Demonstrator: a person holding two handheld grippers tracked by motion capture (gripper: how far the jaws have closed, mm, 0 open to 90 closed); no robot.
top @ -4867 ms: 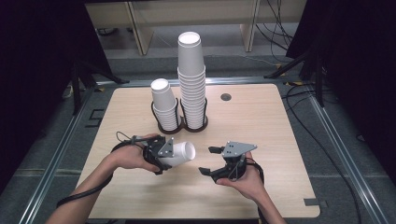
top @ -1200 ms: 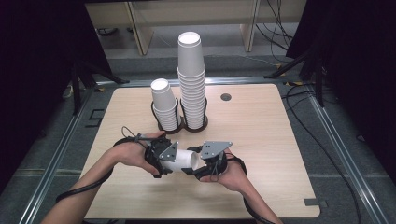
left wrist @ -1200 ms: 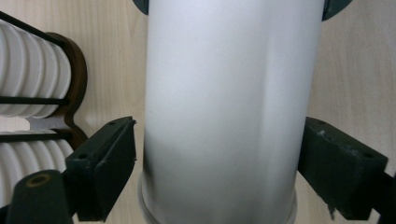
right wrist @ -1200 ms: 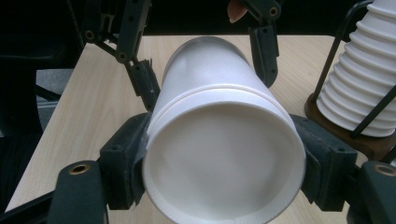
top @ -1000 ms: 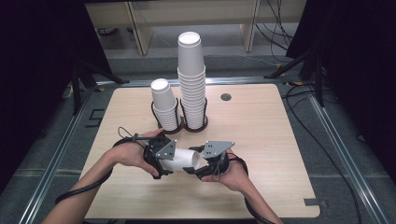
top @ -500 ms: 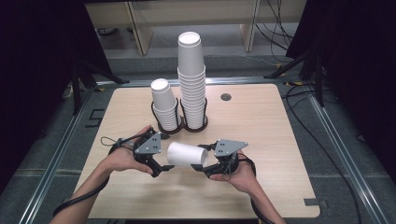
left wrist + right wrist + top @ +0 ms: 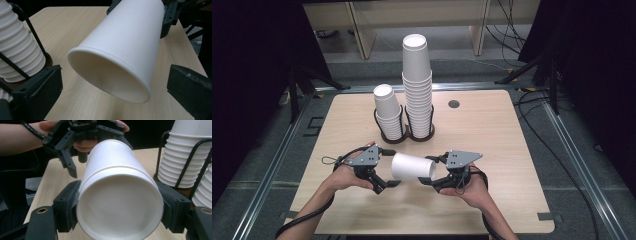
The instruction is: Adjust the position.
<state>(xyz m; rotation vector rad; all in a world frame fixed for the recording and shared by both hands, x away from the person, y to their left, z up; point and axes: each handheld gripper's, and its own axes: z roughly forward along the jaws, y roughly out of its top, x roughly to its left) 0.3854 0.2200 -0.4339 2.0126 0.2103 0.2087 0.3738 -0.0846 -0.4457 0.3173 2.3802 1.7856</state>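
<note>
A light wooden table (image 7: pixel 492 130) with rounded corners stands on a grey floor (image 7: pixel 572 120), with dark curtains to either side and wooden furniture legs behind. Near the table's far middle, two black wire holders (image 7: pixel 394 135) sit side by side; one carries a short stack of white paper cups (image 7: pixel 388 111), the other a tall stack (image 7: pixel 417 82). Above the near edge, the right gripper (image 7: pixel 434 180) is clamped on the base end of a single sideways paper cup (image 7: pixel 413 167). The left gripper (image 7: pixel 382 184) has its jaws apart, flanking the cup's open rim without touching.
</note>
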